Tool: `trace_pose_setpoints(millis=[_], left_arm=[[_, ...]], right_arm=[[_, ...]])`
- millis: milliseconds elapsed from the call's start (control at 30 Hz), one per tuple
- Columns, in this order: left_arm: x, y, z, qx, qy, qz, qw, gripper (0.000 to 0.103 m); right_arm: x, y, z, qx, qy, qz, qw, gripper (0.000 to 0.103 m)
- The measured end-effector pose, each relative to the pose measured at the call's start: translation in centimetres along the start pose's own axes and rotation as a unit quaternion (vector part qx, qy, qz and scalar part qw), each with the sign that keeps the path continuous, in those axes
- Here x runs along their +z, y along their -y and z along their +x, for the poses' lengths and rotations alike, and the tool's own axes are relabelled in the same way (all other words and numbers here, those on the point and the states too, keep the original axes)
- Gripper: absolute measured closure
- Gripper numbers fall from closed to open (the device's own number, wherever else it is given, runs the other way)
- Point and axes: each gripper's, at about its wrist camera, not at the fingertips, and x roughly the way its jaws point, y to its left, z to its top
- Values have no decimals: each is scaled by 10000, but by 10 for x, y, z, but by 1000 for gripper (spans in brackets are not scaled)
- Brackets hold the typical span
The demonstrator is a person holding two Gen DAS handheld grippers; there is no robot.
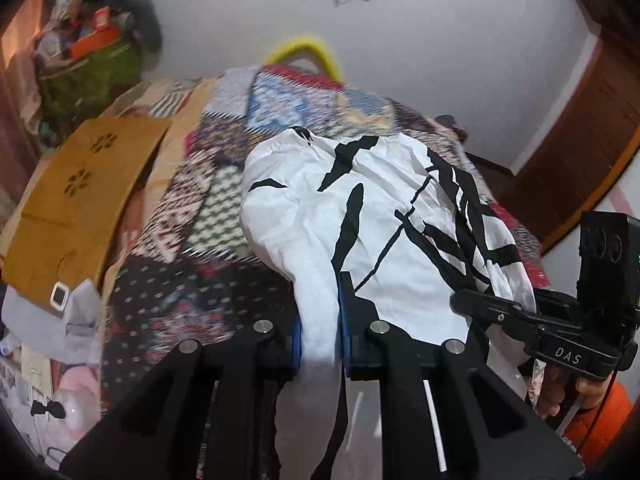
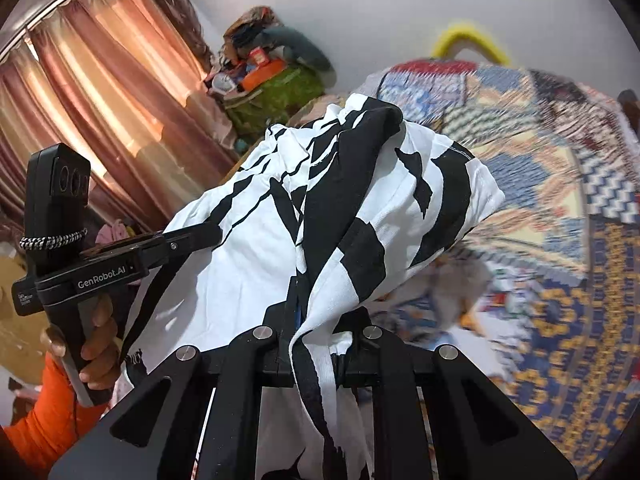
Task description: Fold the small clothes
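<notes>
A white garment with black brush-stroke print (image 1: 360,208) hangs bunched between both grippers above the patchwork bedspread (image 1: 192,208). My left gripper (image 1: 320,320) is shut on a white fold of it, the cloth running down between the blue pads. My right gripper (image 2: 316,320) is shut on a black-and-white edge of the same garment (image 2: 304,208), which drapes over its fingers. In the left wrist view the right gripper (image 1: 472,304) shows at the right edge. In the right wrist view the left gripper (image 2: 204,236) shows at the left, held by a hand in an orange sleeve.
A mustard cloth with cut-out flowers (image 1: 76,200) lies on the bed's left side. A green bag stuffed with things (image 1: 92,64) stands by the wall. Pink curtains (image 2: 100,92) hang at the left. A wooden door (image 1: 580,148) is at the right.
</notes>
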Motion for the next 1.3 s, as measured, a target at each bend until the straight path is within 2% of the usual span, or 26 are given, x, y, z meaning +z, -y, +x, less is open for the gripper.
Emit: trace_pose_setpoints(millis=[133, 333, 400, 567, 667, 800, 833, 867, 933, 967, 1100, 1200, 1300], left_arm=[[-10, -44, 25, 36, -291, -292, 9991, 87], [-41, -91, 81, 68, -964, -612, 9934, 87], [-51, -96, 90, 49, -1060, -565, 9928, 85], [-62, -101, 81, 291, -943, -386, 9944, 69], [-59, -102, 67, 515, -816, -226, 9951, 69], [-43, -97, 39, 716, -457, -99, 9963, 68], [-38, -95, 33, 706, -372, -76, 9968, 62], [-33, -92, 29, 674, -320, -45, 9972, 52], [-23, -85, 27, 651, -176, 81, 9977, 42], [-19, -81, 29, 703, -139, 157, 9973, 41], [-14, -73, 55, 846, -367, 272, 9954, 41], [-17, -75, 80, 894, -623, 269, 9937, 41], [-21, -83, 106, 1214, -885, 335, 9881, 41]], right_arm=[[-1, -2, 41, 72, -308, 105, 9994, 92], [-14, 4, 102, -117, -1024, 97, 9946, 90], [-17, 6, 107, -181, -1115, 73, 9936, 83], [-19, 0, 97, -467, -1103, -359, 9921, 79], [-17, -11, 80, -777, -968, -808, 9890, 78], [-10, -32, 57, -1101, -547, -1500, 9810, 78], [-6, -38, 53, -1075, -454, -1602, 9802, 78], [-2, -41, 52, -1016, -388, -1653, 9802, 78], [8, -47, 55, -876, -301, -1682, 9814, 78], [14, -50, 61, -763, -316, -1671, 9825, 78], [27, -55, 97, -642, -625, -1687, 9816, 78], [34, -37, 138, -693, -1133, -1403, 9812, 78], [32, -16, 162, -811, -1556, -1227, 9768, 78]])
